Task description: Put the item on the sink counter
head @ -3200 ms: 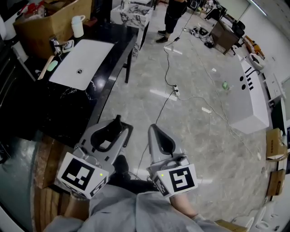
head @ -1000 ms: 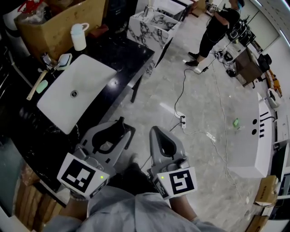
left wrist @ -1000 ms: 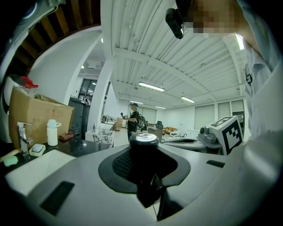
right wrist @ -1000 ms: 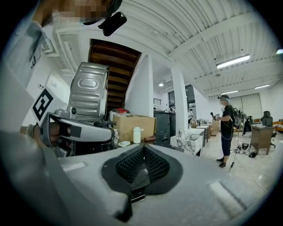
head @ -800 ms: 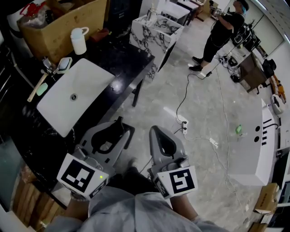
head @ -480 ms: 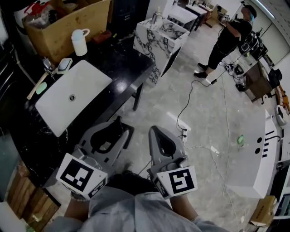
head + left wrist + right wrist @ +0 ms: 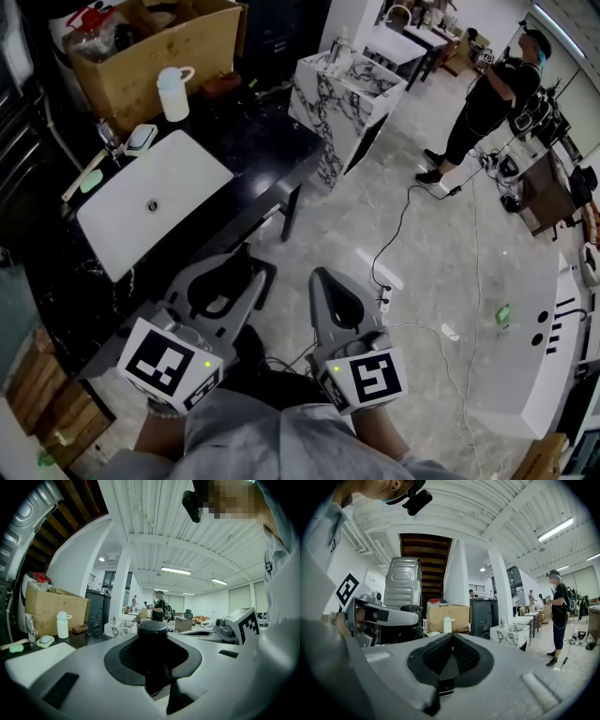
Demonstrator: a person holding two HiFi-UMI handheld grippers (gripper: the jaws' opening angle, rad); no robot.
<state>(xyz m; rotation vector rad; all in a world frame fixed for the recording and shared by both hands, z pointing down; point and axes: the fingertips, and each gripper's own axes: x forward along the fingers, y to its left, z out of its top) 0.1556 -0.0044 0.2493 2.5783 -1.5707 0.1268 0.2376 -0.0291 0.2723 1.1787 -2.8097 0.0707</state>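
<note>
The left gripper (image 7: 236,277) is clamping a dark round-topped item (image 7: 152,631), well short of the black sink counter (image 7: 255,127) — the right gripper (image 7: 324,283) is riding closed and empty — so carrying it level to bare countertop seems wisest.

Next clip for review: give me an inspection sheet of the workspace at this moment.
Surface: glossy black sink counter holding a white rectangular basin.
Job's things: dark round-topped cylindrical item, clamped in the left gripper, not yet on the counter.
Clutter: white handled bottle and brown cardboard box at the counter's far end.
Grippers: left shut on the item; right gripper shut, nothing between its jaws.
Cables: white power strip with its cable on the grey floor.
Surroundings: white marbled cabinet; person in black standing beyond.
</note>
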